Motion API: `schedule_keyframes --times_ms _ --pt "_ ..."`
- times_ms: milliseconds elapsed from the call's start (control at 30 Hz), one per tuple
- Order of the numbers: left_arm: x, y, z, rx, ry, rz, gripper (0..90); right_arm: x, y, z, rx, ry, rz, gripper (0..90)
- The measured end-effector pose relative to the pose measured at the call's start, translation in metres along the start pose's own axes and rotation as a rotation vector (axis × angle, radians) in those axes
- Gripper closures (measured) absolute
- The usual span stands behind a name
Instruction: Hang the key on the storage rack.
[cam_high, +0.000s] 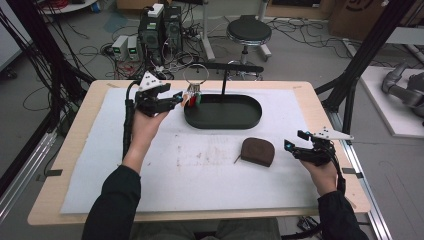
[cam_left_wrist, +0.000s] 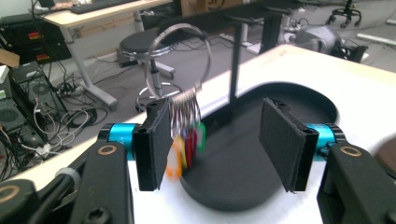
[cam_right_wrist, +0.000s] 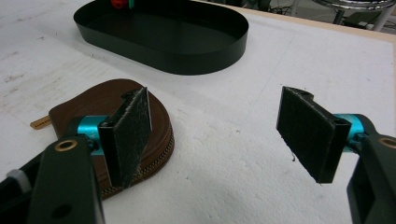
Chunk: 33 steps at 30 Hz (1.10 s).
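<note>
The left gripper (cam_high: 176, 98) sat high in the upper left of the high view, jaws spread wide and released, right beside the key ring (cam_high: 195, 76). In the left gripper view the big metal ring stood up in the upper middle of the frame, and the bunch of keys and coloured tags (cam_left_wrist: 187, 140) hung against the inner face of the left-hand pad (cam_left_wrist: 161, 135), slightly blurred. Whether the keys touched that pad or hung just in front of it, I couldn't tell. They dangled over the near end of the black oval tray (cam_high: 254, 118), with the thin black post (cam_left_wrist: 235, 60) just behind.

To do this well, I judged the claw wanted centring on the bunch first, so both pads would meet the tags squarely, then a slow close; a swinging bunch slips out easily.

The right gripper (cam_high: 295, 139) hovered at the lower right, also unclenched and holding nothing, the brown leather pouch (cam_right_wrist: 93, 109) lying just beside and partly behind its left-hand pad.

Room was decent: the white mat (cam_high: 200, 170) lay bare in the middle and lower left. The tight spots were the tray wall and post beside the keys, and the table edge (cam_high: 360, 195) close under the right hand.
</note>
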<state>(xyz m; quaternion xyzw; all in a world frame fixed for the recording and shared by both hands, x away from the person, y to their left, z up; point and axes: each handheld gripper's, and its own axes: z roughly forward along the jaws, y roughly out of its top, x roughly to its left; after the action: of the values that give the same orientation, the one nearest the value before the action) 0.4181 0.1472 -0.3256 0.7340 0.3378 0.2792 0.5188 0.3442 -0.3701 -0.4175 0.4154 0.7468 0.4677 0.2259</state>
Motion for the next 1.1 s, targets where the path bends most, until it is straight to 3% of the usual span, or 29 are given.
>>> schedule_keyframes --times_ms 200,300,333,500,533,600,700,833,1100 --pt "-0.015 -0.026 -0.037 -0.015 -0.077 -0.027 39.2 0.001 0.002 0.001 -0.006 -0.002 0.0 26.8" --pt "-0.018 -0.034 -0.048 -0.022 -0.09 -0.028 36.7 0.003 0.002 0.002 -0.001 -0.002 -0.006 26.8" --pt "-0.02 -0.043 -0.059 -0.027 -0.105 -0.034 35.7 0.003 0.002 0.002 -0.001 -0.003 -0.005 26.8" --pt "-0.02 -0.065 -0.082 -0.022 -0.118 -0.003 32.6 0.004 0.002 0.003 0.001 -0.001 -0.01 26.8" --pt "-0.02 -0.065 -0.082 -0.022 -0.118 -0.003 30.8 0.004 0.002 0.002 0.001 0.0 -0.011 26.8" --pt "-0.015 -0.08 -0.094 -0.022 -0.128 -0.032 28.1 0.004 0.002 0.002 -0.001 0.001 -0.01 26.8" --pt "-0.012 -0.092 -0.104 -0.03 -0.127 -0.052 24.7 0.004 0.002 0.001 -0.003 -0.001 -0.003 26.8" --pt "-0.01 -0.103 -0.111 -0.028 -0.101 -0.048 24.2 0.003 0.002 0.0 -0.01 -0.006 -0.002 26.7" --pt "-0.003 -0.108 -0.113 -0.028 -0.058 -0.06 24.2 0.004 0.002 0.001 -0.01 0.001 -0.013 26.7"
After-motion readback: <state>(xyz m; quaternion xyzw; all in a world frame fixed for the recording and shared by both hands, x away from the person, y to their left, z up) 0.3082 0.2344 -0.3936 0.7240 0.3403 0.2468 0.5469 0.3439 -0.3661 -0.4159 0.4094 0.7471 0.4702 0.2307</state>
